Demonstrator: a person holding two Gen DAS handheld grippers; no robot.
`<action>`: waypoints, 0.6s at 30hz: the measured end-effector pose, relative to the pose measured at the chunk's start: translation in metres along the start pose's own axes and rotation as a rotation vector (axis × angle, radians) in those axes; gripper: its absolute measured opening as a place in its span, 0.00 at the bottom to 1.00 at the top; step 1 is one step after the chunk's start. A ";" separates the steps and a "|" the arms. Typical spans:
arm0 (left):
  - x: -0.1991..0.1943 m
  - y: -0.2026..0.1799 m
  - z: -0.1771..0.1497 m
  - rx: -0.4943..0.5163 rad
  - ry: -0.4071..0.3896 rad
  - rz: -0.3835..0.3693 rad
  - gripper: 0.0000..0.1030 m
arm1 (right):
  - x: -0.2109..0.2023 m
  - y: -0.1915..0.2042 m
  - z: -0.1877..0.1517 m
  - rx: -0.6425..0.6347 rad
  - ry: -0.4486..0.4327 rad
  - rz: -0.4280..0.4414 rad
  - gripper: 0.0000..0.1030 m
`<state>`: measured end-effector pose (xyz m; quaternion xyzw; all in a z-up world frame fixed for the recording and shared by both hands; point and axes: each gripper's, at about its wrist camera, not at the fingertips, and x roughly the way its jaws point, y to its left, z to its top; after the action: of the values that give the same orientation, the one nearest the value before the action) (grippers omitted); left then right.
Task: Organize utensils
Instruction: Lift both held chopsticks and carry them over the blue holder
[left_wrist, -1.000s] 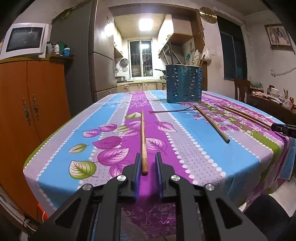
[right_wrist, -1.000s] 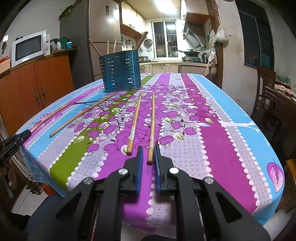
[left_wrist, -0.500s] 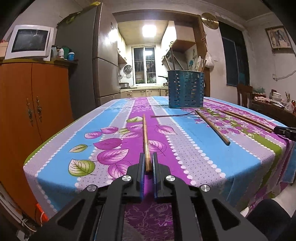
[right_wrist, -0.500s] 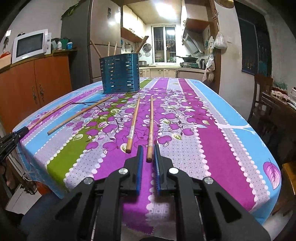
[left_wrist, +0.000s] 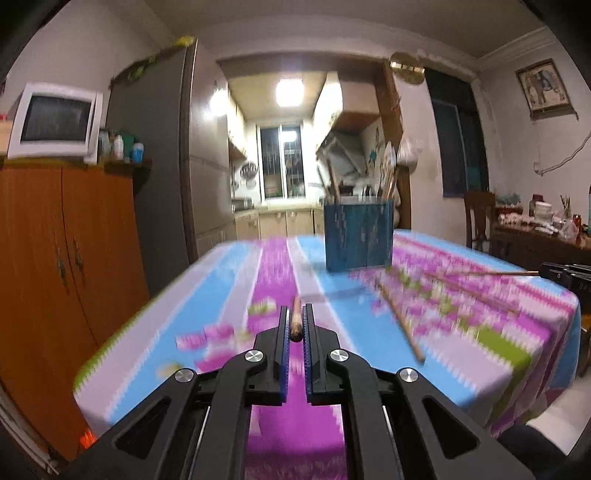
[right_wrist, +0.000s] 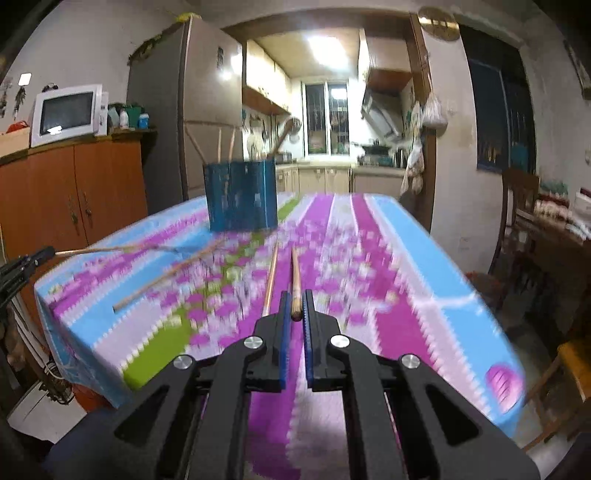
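My left gripper (left_wrist: 294, 318) is shut on the near end of a wooden chopstick (left_wrist: 296, 325), held just above the flowered tablecloth (left_wrist: 229, 288). My right gripper (right_wrist: 294, 303) is shut on another chopstick (right_wrist: 294, 280) that points toward the far end of the table. A second chopstick (right_wrist: 271, 280) lies just left of it on the cloth. One more chopstick (left_wrist: 399, 321) lies loose between the two grippers. The blue slotted utensil holder (left_wrist: 358, 238) (right_wrist: 240, 199) stands at the far end with several utensils in it. The table is blurred by motion.
An orange cabinet (left_wrist: 66, 258) with a microwave (left_wrist: 55, 123) on it and a grey fridge (left_wrist: 155, 184) stand to the left of the table. A wooden chair (right_wrist: 521, 206) and a cluttered side table (left_wrist: 543, 229) stand to the right. The table's near edge lies below both grippers.
Both grippers closed on their chopsticks and rose, lifting the near ends off the cloth. Both views now look more level along the table.
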<state>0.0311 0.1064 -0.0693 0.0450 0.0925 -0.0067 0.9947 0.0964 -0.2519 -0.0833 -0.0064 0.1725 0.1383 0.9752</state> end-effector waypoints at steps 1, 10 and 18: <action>-0.001 0.000 0.011 0.007 -0.023 -0.003 0.07 | -0.003 0.000 0.009 -0.010 -0.016 -0.001 0.05; 0.034 0.000 0.109 0.035 -0.107 -0.044 0.07 | -0.009 0.011 0.101 -0.146 -0.135 0.006 0.04; 0.075 -0.003 0.165 0.053 -0.074 -0.078 0.07 | 0.024 0.012 0.164 -0.175 -0.095 0.057 0.04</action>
<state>0.1354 0.0877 0.0779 0.0672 0.0569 -0.0498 0.9949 0.1694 -0.2245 0.0635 -0.0803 0.1136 0.1807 0.9737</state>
